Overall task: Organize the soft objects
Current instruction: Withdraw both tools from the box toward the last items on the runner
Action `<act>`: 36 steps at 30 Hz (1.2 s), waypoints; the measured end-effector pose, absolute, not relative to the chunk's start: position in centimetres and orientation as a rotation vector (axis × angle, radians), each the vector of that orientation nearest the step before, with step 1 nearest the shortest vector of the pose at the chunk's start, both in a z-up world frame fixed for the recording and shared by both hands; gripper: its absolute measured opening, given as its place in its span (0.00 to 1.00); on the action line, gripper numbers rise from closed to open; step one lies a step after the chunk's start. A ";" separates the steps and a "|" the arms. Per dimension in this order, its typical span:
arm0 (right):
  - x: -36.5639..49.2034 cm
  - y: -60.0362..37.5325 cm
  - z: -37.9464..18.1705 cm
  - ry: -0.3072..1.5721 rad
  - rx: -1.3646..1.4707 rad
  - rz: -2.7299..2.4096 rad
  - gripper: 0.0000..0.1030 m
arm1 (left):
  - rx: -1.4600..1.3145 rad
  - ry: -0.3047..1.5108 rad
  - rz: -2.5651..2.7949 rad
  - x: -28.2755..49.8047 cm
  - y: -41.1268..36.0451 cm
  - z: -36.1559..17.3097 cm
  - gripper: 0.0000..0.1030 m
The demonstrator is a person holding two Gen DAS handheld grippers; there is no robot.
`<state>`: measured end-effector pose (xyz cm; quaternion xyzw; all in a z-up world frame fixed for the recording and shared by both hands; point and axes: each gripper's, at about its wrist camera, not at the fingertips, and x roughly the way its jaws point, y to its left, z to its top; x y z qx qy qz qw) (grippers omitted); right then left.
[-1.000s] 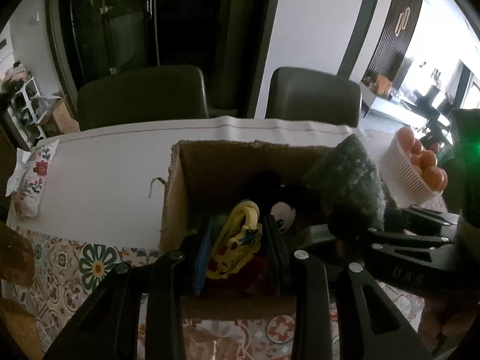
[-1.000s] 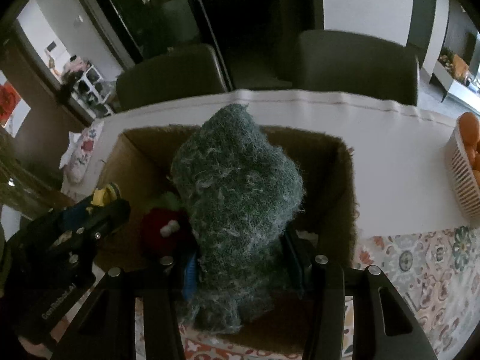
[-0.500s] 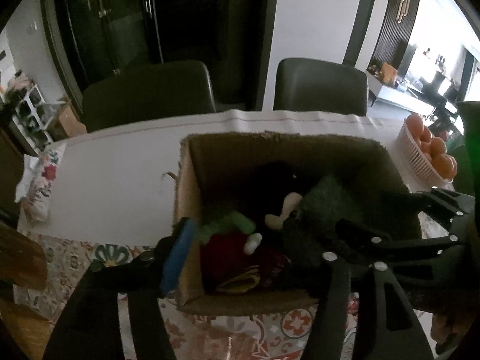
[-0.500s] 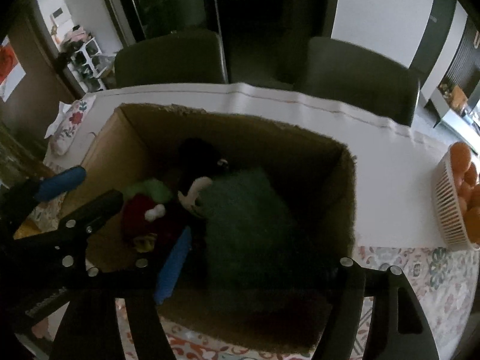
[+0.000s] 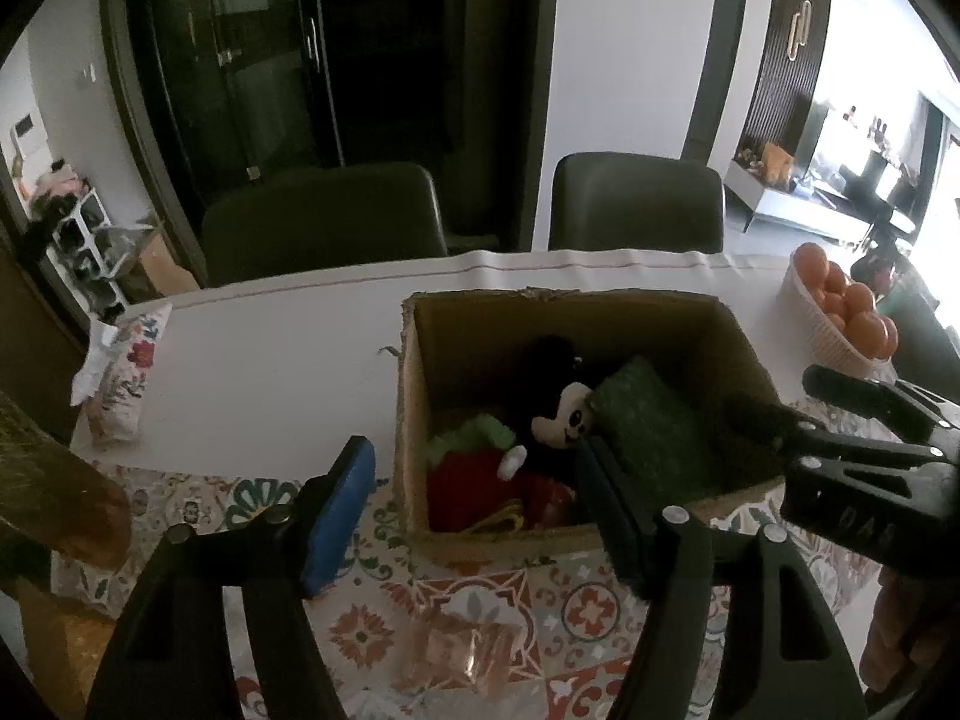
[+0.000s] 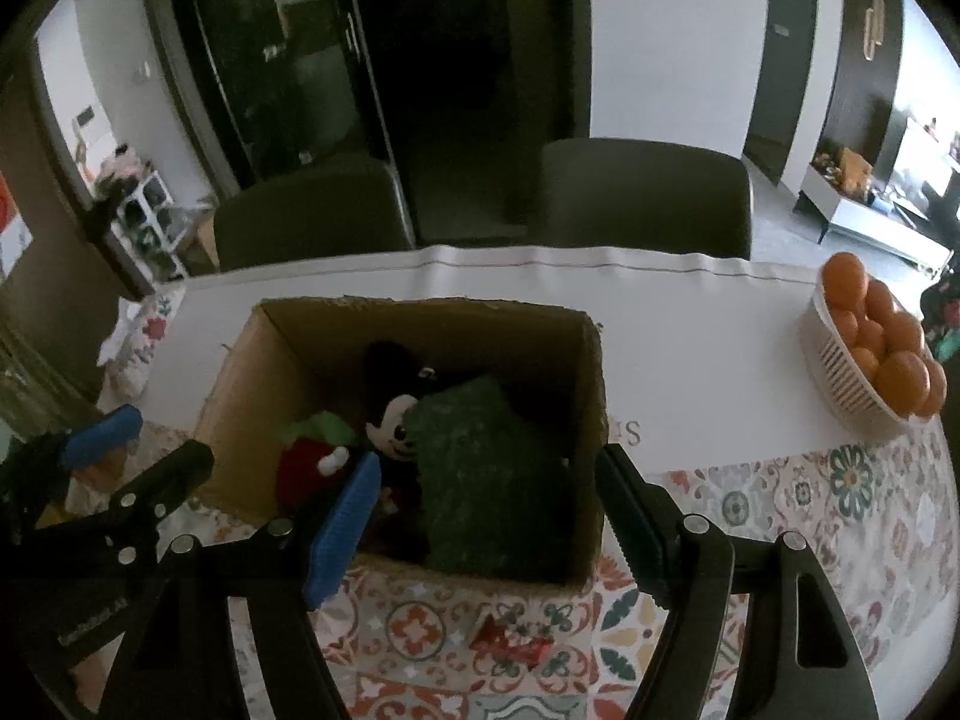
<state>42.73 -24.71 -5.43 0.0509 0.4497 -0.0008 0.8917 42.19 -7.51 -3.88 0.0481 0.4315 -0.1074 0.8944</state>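
A cardboard box (image 5: pixel 414 420) (image 6: pixel 591 396) stands on the table. Inside lie a green fuzzy cushion (image 5: pixel 645 432) (image 6: pixel 480 474), a black mouse plush (image 5: pixel 561 414) (image 6: pixel 393 420), a red strawberry plush (image 5: pixel 462 480) (image 6: pixel 306 462) and a yellow toy (image 5: pixel 504 519). My left gripper (image 5: pixel 474 516) is open and empty, just in front of the box. My right gripper (image 6: pixel 480 516) is open and empty, above the box's near edge; it also shows at the right of the left wrist view (image 5: pixel 840 426).
A white basket of oranges (image 5: pixel 840 324) (image 6: pixel 870 354) stands at the right. A floral pouch (image 5: pixel 123 372) (image 6: pixel 141 342) lies at the table's left edge. Two dark chairs (image 5: pixel 324 216) (image 6: pixel 645 195) stand behind the table. A patterned cloth (image 6: pixel 810 498) covers the near side.
The left gripper let go of the yellow toy and the right let go of the green cushion; both now lie in the box. Both grippers opened and pulled back.
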 end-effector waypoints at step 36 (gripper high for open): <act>31.0 -23.6 -8.7 0.710 0.215 -0.132 0.90 | 0.050 0.763 -0.184 30.6 -3.5 -8.1 1.00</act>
